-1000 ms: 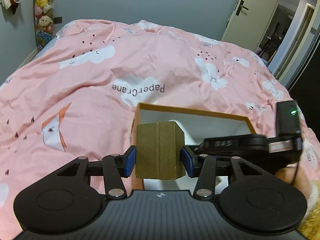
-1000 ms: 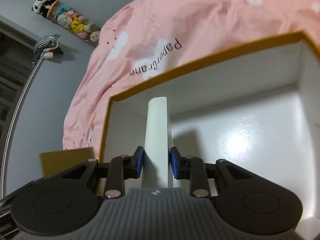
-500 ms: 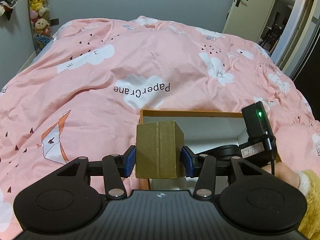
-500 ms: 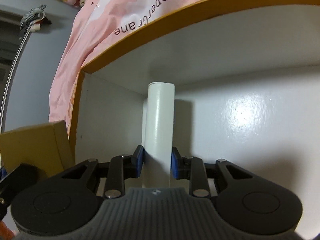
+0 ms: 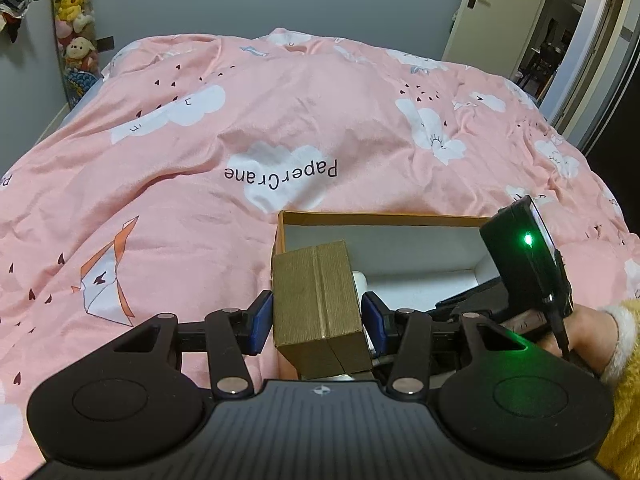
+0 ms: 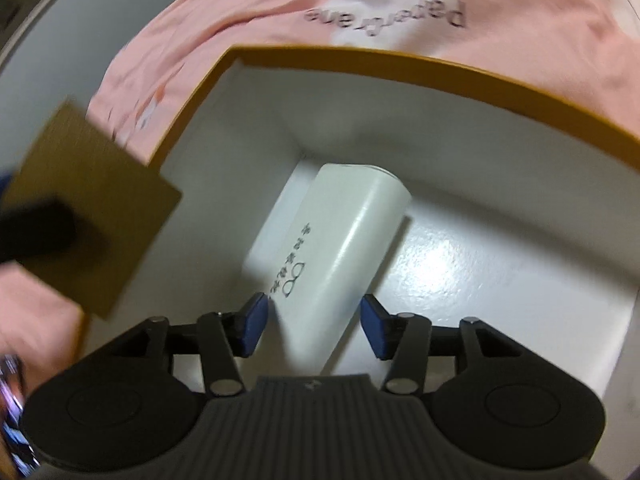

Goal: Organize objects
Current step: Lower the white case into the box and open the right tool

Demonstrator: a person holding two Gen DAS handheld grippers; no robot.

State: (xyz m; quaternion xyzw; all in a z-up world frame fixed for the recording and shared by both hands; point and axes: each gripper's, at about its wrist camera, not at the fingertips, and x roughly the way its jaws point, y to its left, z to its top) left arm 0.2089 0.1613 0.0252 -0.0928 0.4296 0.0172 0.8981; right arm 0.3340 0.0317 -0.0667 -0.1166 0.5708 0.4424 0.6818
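Dim indoor light, sharp in the left wrist view, with fisheye bending at the edges. The right wrist view is motion-blurred; glare shines on the white box floor [image 6: 444, 256] ahead of the fingers.

Home bedroom: pink duvet [image 5: 240, 128] on bed, plush toys [image 5: 74, 12].

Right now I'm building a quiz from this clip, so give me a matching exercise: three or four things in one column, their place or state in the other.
Things:
1. brown cardboard box
2. white case
3. storage box
4. right hand-held gripper

States:
A. lying on the white floor inside the storage box
B. jaws just opened, pads off the case
C. clamped in the left hand-held gripper
D. resting open on the pink duvet

Pairs: 1-C, 2-A, 3-D, 4-B
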